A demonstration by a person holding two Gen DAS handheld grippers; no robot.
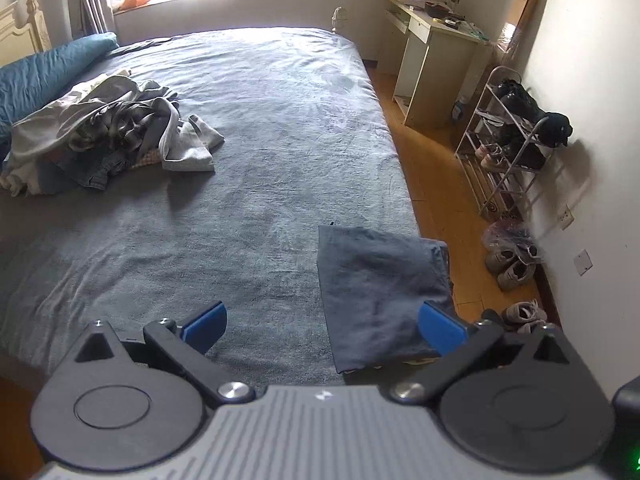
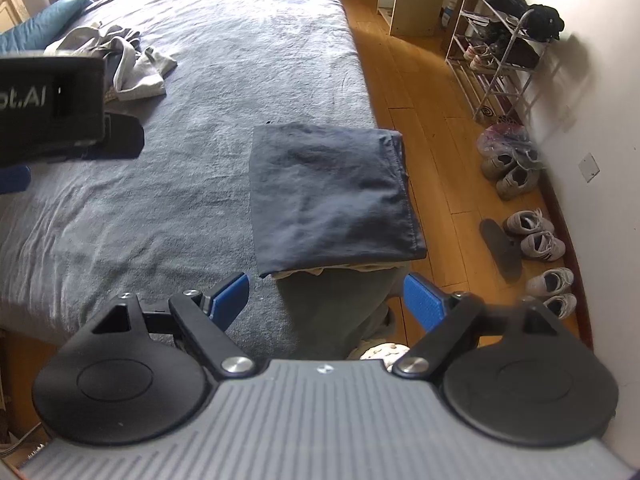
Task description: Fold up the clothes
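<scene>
A folded dark blue garment lies at the bed's edge beside the wooden floor, at twelve o'clock from the right tool, whose jaws are spread and empty. The left tool is spread too, empty. Unfolded clothes pile sits at ten o'clock.
</scene>
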